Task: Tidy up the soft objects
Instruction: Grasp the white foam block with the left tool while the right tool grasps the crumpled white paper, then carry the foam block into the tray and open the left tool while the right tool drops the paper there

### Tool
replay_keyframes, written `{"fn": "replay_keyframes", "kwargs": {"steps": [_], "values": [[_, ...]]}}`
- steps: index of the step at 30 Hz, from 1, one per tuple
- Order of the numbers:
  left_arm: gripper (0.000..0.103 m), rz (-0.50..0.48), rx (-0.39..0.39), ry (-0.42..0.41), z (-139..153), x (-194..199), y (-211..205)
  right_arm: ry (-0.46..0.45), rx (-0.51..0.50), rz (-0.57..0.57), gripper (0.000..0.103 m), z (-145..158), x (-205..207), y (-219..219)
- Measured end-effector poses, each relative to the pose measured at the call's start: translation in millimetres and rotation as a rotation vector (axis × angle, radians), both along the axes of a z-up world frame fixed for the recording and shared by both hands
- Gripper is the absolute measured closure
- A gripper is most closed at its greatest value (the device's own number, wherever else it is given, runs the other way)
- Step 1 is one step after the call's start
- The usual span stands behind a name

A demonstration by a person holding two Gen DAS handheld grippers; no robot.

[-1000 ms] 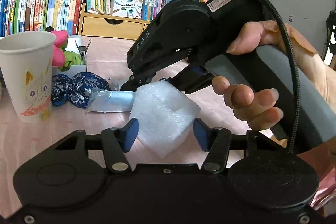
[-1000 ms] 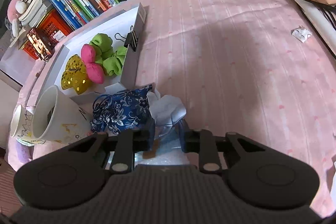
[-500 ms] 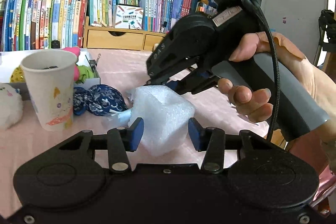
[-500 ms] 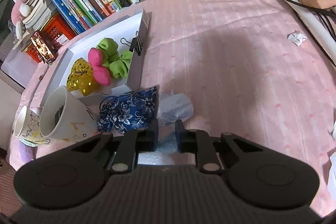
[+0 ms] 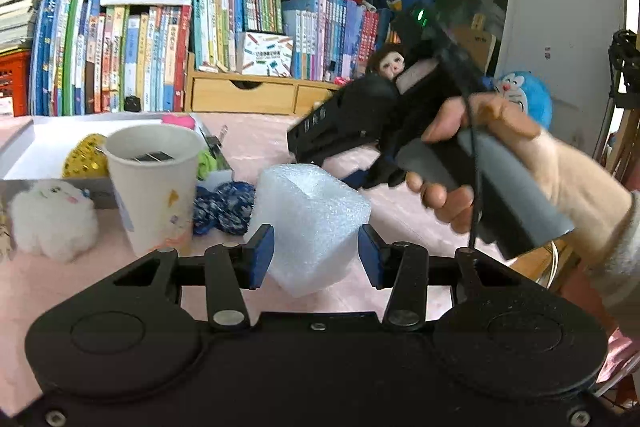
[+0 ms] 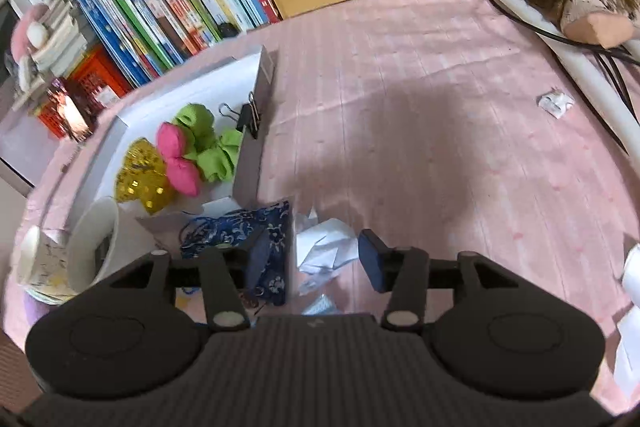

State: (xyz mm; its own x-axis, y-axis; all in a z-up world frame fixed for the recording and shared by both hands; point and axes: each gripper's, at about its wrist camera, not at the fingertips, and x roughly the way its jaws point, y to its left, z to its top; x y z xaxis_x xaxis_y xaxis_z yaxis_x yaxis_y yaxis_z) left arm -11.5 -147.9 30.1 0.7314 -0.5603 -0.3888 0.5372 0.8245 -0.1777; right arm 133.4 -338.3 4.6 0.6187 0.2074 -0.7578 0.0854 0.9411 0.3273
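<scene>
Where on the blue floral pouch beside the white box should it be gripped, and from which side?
Grip the blue floral pouch across its bunched middle, coming straight down from above. It lies slumped on the pink cloth, with the white box wall close behind it, the paper cup on one side and crumpled paper on the other, so only its top is open.
</scene>
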Motion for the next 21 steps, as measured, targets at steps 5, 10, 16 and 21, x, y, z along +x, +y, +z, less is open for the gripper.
{"fn": "replay_keyframes", "kwargs": {"steps": [5, 10, 16, 21], "values": [[0.059, 0.027, -0.004, -0.008, 9, 3, 10, 0.057, 0.002, -0.025, 0.059, -10, 8, 3], [0.06, 0.032, -0.017, -0.016, 20, 4, 18, 0.038, 0.004, -0.035, 0.062, -7, 4, 3], [0.06, 0.031, -0.03, -0.054, 46, 6, 31, -0.027, -0.001, -0.031, 0.062, 17, -5, 3], [0.06, 0.043, -0.035, -0.072, 76, 21, 48, -0.083, -0.001, -0.012, 0.062, 41, -9, 8]]}}
